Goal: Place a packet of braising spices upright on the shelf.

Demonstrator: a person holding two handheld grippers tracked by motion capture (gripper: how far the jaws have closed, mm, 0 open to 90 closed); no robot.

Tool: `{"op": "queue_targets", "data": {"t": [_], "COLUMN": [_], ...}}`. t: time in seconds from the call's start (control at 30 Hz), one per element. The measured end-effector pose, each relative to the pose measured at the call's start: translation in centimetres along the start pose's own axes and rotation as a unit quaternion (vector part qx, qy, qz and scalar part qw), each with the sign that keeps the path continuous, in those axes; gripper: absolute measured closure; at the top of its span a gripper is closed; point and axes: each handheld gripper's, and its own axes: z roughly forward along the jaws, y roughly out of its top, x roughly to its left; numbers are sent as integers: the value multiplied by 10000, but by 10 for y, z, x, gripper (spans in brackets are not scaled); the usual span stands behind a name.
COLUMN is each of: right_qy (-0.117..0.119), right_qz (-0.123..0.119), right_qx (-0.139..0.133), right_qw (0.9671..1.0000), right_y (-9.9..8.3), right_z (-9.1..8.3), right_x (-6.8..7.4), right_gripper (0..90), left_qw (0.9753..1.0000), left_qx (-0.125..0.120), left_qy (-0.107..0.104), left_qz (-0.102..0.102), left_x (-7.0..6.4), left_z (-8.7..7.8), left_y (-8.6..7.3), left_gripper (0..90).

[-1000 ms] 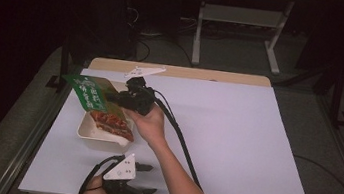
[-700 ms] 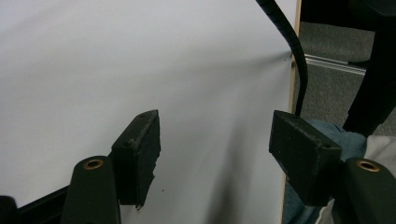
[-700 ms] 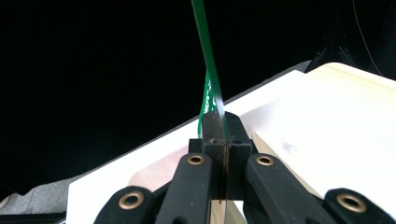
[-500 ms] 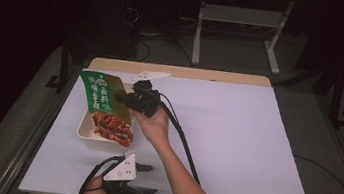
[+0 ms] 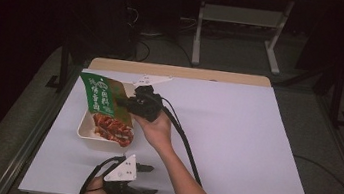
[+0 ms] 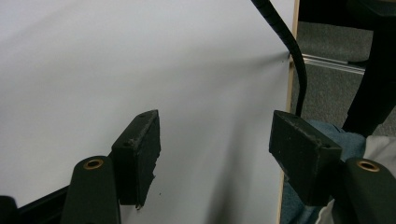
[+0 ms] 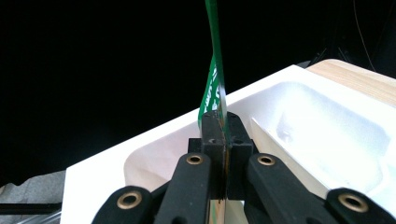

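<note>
Two fingers, right gripper [image 7: 223,140]: clenched flat on the lower edge of the green pouch [image 7: 215,84], seen edge-on rising straight from between them.
Pouch position: tilted over the white tray [image 5: 86,127], near the bench's left edge, toward its far-left corner; held up by the right gripper [image 5: 121,103].
Likely reason for hold: pinched by an edge and upended so the contents fall out; reddish-brown food [image 5: 113,128] lying in the tray beneath.
Tray interior, right gripper view: pale hollow [image 7: 327,126] just beyond the fingers.
Left gripper [image 6: 215,149]: fingers released, wide apart, nothing between, only white bench [image 6: 116,60] ahead.
Left gripper placement: parked at the near edge [image 5: 146,179], well apart from the tray, probably idle.
</note>
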Motion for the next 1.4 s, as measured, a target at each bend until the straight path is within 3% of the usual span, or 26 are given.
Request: {"op": "queue_targets", "data": {"t": [0.3,0.63,0.87,1.03,1.13,1.2,1.3,1.4], "right_qy": [76,68,204,203,217,226,223,196], "right_qz": [-66,143,46,91,77,52,-32,-86], "right_qx": [-66,-87,-77,-43,204,307,607,709], "right_qw": [9999,9998,9998,9997,9995,9993,9979,9973], "right_y": [-6,-16,-17,-17,-12,-12,-11,-13], "right_z": [-4,-3,-3,-4,0,4,13,19], "right_x": [7,-1,3,-4,-9,-11,-12,-12], "right_gripper": [892,893,892,882,782,767,790,868], "left_qw": [10000,10000,10000,10000,10000,10000,10000,10000], "left_qx": [8,14,35,35,38,38,36,32], "left_qy": [13,-4,-27,-32,-35,-32,-30,-31], "left_qz": [0,-12,12,16,-7,-4,-3,-6], "left_x": [-1,-1,-2,-2,-2,-1,-1,-1], "left_z": [0,2,4,4,5,4,4,4], "left_y": [0,0,1,1,1,1,1,1], "left_gripper": [332,332,332,332,330,330,330,330]}}
